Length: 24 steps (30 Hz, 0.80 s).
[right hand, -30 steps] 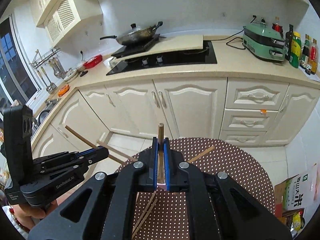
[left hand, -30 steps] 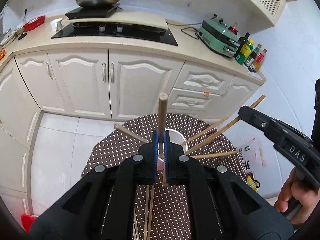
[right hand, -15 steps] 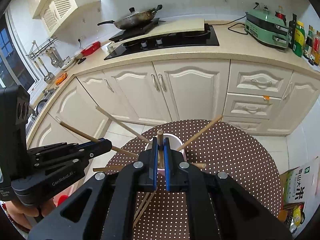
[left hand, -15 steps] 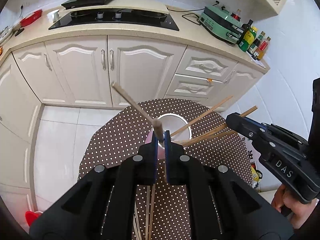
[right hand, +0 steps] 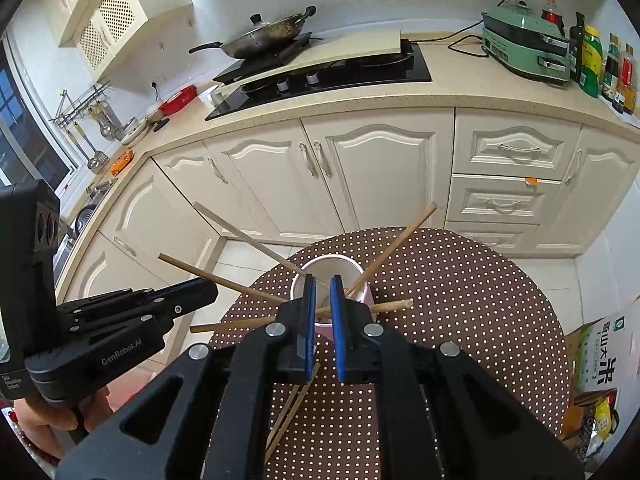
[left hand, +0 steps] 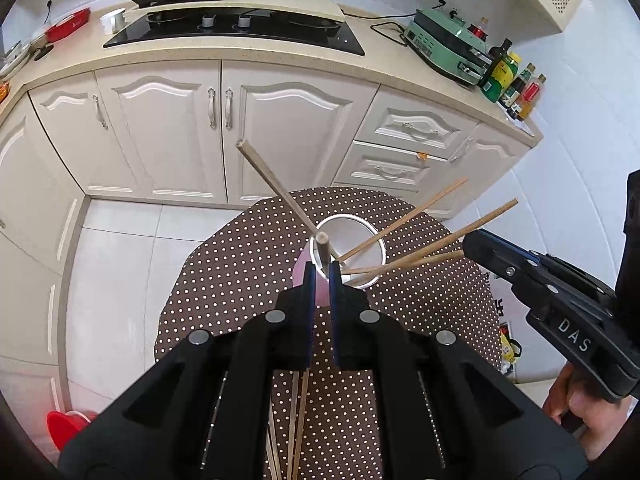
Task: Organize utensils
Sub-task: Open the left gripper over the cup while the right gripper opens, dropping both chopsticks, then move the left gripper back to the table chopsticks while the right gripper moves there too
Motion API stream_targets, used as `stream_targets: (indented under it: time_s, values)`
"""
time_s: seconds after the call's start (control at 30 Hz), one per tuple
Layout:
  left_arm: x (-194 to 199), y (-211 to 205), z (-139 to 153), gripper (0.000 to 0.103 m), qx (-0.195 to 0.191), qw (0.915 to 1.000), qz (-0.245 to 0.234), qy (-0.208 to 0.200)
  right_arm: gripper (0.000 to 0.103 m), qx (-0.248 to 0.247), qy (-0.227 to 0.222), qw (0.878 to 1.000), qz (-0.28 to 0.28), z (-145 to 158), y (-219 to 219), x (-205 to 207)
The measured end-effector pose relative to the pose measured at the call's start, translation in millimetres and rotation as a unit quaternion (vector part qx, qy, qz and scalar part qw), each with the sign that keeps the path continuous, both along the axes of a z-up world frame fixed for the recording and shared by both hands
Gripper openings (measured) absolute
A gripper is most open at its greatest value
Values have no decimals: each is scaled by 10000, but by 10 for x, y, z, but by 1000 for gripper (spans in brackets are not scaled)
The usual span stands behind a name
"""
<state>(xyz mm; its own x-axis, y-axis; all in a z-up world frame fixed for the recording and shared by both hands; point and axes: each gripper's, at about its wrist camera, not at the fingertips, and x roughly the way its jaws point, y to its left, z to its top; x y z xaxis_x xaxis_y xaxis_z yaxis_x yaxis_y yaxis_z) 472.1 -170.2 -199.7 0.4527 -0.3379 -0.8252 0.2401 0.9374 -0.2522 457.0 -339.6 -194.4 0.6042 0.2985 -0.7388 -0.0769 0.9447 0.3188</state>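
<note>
- The left wrist camera looks steeply down along its tongs (left hand: 321, 270), close above the cup (left hand: 352, 252) on the dotted surface (left hand: 240, 280), facing the cabinets (left hand: 160, 128).
- The right wrist camera sits just as close over the cup (right hand: 332, 280), facing likewise.
- Both share cup, chopsticks (left hand: 404, 224), stove (left hand: 240, 32), and each catches the other's tongs at its edge.

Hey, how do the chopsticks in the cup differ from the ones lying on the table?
In the cup, the standing chopsticks tilt and fan out in different directions past its rim; the table chopsticks lie flat, close together and nearly parallel. The standing chopsticks are inside a container; the table chopsticks are loose. Both sets are thin, plain wood.
</note>
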Motion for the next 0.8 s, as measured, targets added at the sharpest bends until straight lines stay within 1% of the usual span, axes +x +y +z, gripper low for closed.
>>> stream_targets:
  time_s: [0.07, 0.2, 0.33, 0.4, 0.43, 0.47, 0.5, 0.53, 0.67, 0.8]
  values:
    - [-22, 19, 11, 7, 10, 10000, 18, -17, 9, 23, -20, 10000, -25, 24, -9, -36]
    - [-87, 63, 23, 7, -13, 10000, 37, -15, 15, 36, -69, 9999, -76, 74, -28, -129]
    - [-184, 154, 27, 8, -36, 9999, 123, -22, 18, 53, -94, 9999, -61, 111, -4, -244]
    - [-225, 188, 23, 17, -46, 9999, 147, -15, 19, 85, -100, 9999, -32, 116, 19, -300]
    - [-263, 216, 20, 32, -42, 9998, 180, -25, 20, 91, -95, 9999, -10, 109, 38, -333]
    - [-309, 250, 23, 51, -47, 9997, 224, -70, 20, 97, -83, 9999, 7, 99, 52, -358]
    - [-352, 286, 26, 54, -59, 9995, 277, -129, 20, 110, -62, 9999, 30, 81, 74, -388]
    - [-370, 306, 25, 54, -72, 9995, 291, -135, 20, 124, -28, 9999, 56, 53, 98, -417]
    - [-471, 435, -63, 54, -29, 9993, 370, -40, 21, 173, 149, 9996, 147, -77, 185, -496]
    - [-540, 584, -222, 54, 0, 9984, 542, 136, 21, 282, 376, 9986, 225, -248, 257, -554]
